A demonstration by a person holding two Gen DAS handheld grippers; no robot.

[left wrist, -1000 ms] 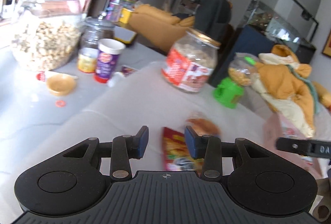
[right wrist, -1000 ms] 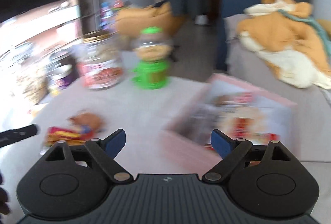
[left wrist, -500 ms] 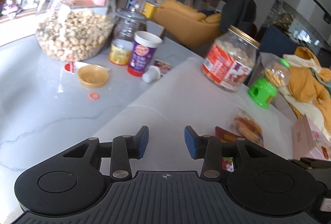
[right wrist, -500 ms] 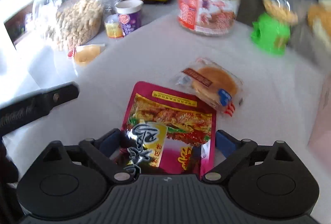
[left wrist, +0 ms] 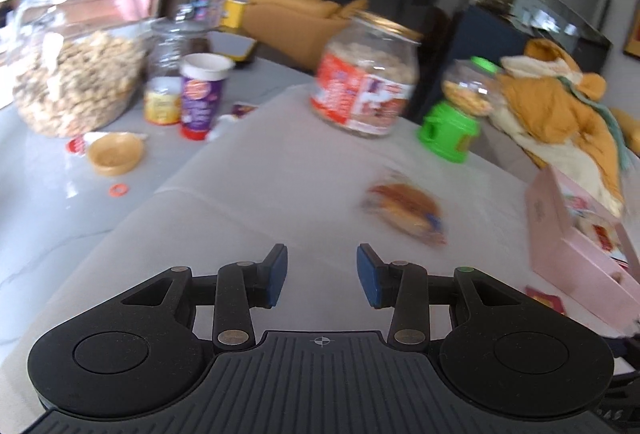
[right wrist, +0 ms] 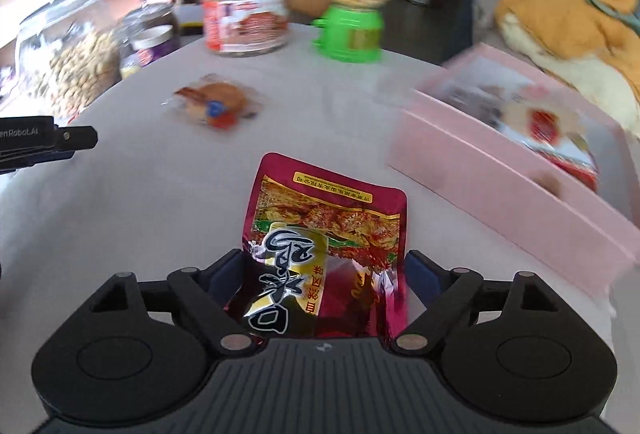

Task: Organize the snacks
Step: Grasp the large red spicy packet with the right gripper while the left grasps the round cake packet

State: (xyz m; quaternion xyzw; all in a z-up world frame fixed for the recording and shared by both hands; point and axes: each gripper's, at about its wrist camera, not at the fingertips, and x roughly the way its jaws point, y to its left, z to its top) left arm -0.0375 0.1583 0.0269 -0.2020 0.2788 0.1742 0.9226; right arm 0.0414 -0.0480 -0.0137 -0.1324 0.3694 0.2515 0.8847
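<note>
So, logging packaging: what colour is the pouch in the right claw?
Dark red foil snack pouch with gold print; right wrist view.

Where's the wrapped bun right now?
The wrapped bun lies on the white table mat, ahead-right of the open left tongs, between the green candy dispenser and pink box.

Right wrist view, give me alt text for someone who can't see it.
The right hand-held gripper grips a red foil snack pouch between its blue fingers above a pale tabletop. A pink box with packets inside sits to the right, and a wrapped bun, a red-labelled jar and a green candy dispenser lie beyond.
</note>
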